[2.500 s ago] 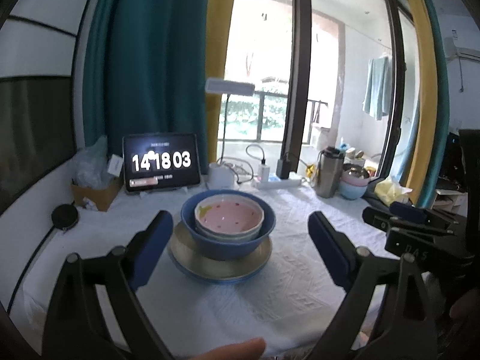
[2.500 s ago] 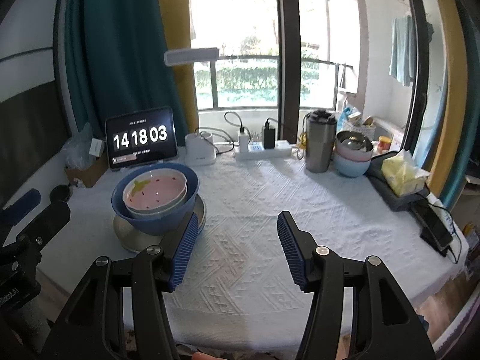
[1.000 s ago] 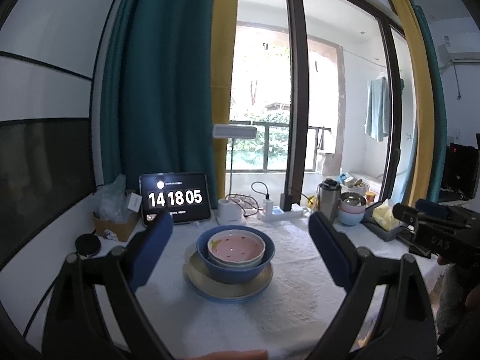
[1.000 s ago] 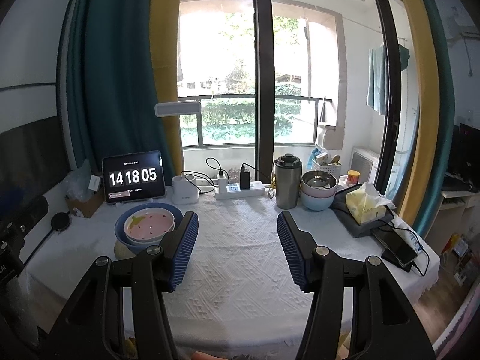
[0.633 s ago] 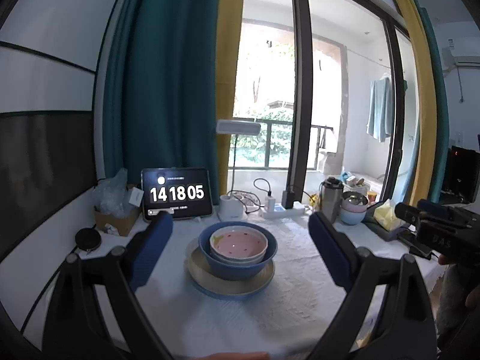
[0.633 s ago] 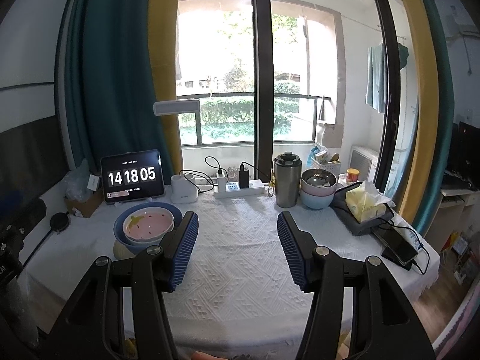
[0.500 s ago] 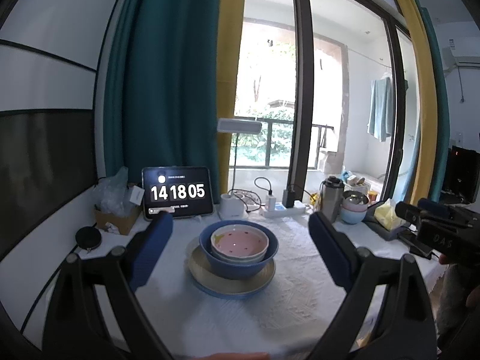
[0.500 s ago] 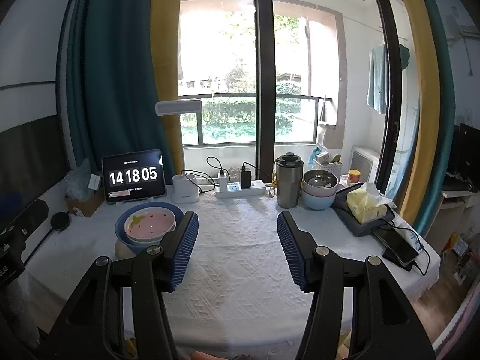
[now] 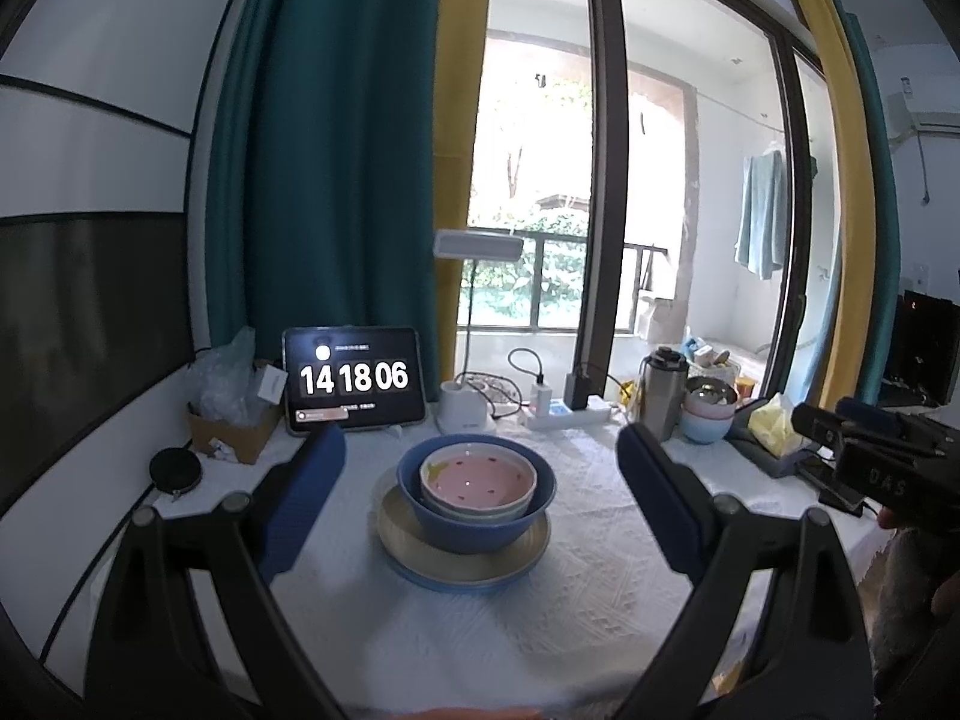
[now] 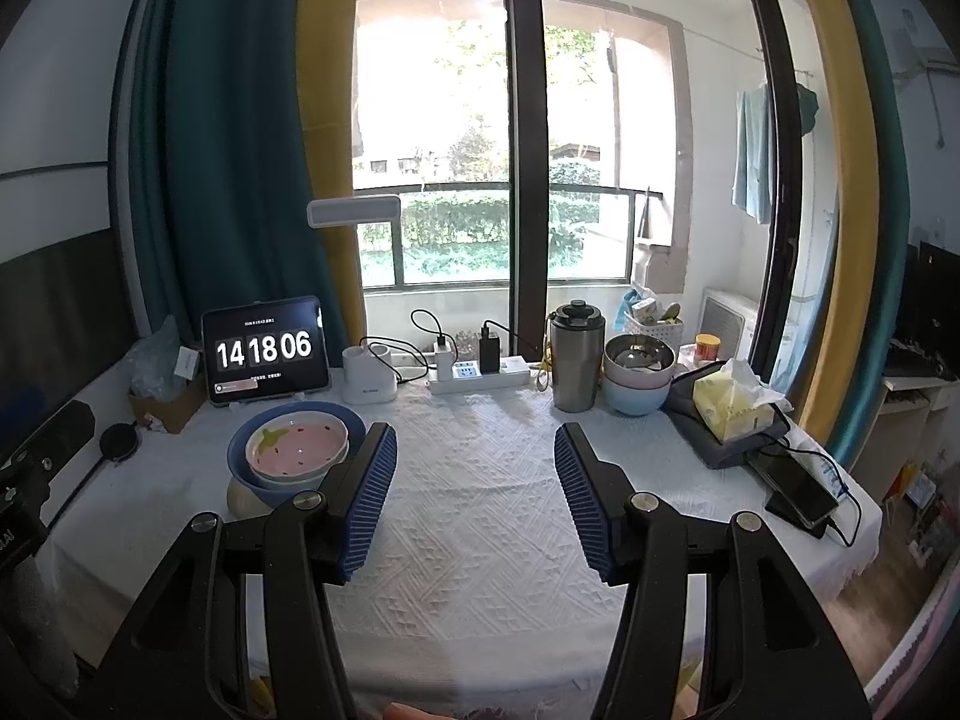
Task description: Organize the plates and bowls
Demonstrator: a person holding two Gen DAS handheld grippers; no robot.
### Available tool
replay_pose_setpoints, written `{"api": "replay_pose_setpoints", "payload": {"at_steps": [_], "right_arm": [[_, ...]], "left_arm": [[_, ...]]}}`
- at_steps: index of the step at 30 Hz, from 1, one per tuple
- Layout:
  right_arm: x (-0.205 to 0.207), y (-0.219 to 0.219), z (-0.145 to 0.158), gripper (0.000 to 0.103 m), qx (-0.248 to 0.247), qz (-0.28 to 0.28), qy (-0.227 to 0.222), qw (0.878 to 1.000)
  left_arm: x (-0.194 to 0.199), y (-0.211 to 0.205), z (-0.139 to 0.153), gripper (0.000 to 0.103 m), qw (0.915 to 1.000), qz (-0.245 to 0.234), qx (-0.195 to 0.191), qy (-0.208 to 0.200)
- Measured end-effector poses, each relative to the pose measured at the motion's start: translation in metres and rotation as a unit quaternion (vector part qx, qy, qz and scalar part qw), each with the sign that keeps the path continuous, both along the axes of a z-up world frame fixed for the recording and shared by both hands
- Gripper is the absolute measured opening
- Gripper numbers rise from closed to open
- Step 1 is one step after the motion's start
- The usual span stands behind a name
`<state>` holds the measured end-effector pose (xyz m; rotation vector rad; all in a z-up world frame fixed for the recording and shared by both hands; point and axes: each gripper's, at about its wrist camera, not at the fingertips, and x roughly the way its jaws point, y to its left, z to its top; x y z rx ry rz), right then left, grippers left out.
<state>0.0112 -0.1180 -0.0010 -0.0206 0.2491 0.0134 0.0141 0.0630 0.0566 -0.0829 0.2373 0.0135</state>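
Note:
A pink-lined bowl (image 9: 478,477) sits nested inside a blue bowl (image 9: 480,525), which stands on a cream plate (image 9: 462,564) on the white tablecloth. The same stack shows at the left in the right wrist view: pink bowl (image 10: 298,447), blue bowl (image 10: 264,489), plate (image 10: 240,498). My left gripper (image 9: 480,474) is open and empty, held back from the stack. My right gripper (image 10: 474,468) is open and empty, above the table's middle, to the right of the stack. The right gripper also shows at the right edge of the left wrist view (image 9: 870,444).
At the table's back stand a tablet clock (image 10: 264,351), a white lamp base (image 10: 369,378), a power strip (image 10: 480,375), a steel tumbler (image 10: 576,360) and stacked bowls (image 10: 636,372). A tissue pack (image 10: 729,402) and phone (image 10: 801,489) lie right; a cardboard box (image 9: 231,426) stands left.
Both grippers have drawn back and risen from the table since 2.5 s ago, so the stack looks smaller. In the last second they barely move. Both stay open.

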Motion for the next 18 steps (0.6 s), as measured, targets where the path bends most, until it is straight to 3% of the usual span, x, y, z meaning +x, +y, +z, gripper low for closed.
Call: {"api": "replay_pose_setpoints", "payload": {"at_steps": [18], "right_arm": [[-0.0006,0.0,-0.0009,0.058,0.0,0.0,0.001,1.0]], "left_arm": [[0.0014,0.0047,0.0001,0.093,1.0,0.002,-0.007,0.004]]}}
